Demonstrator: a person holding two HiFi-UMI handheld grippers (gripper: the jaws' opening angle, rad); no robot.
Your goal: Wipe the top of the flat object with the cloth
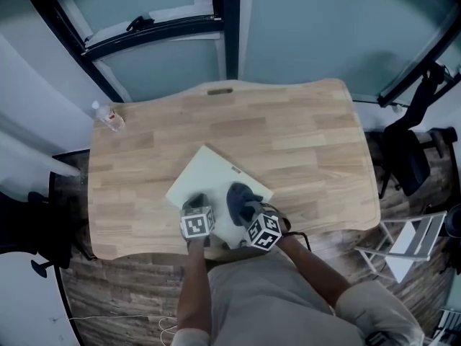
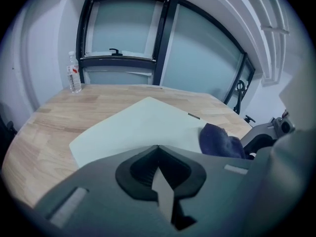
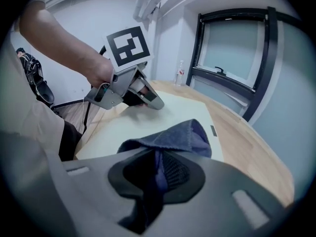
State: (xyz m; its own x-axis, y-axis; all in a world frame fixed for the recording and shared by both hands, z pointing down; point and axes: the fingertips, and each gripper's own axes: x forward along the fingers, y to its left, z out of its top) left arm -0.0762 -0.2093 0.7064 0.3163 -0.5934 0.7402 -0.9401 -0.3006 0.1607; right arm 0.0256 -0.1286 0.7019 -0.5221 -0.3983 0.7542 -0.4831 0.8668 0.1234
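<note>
On one table [image 1: 302, 128], one board [image 1: 209, 175], one cloth [image 1: 238, 196]

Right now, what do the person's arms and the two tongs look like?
Both the left tongs and right tongs have grey bodies with dark inner pads, each topped by a cube with black-and-white square markers. The person wears a grey-beige short-sleeved shirt.

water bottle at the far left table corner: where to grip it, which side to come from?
Grip the bottle around its mid body, below the cap, coming in level from the near side across the table. It stands upright, slim and round, alone near the edge, so the fingers should fit on either side.
</note>
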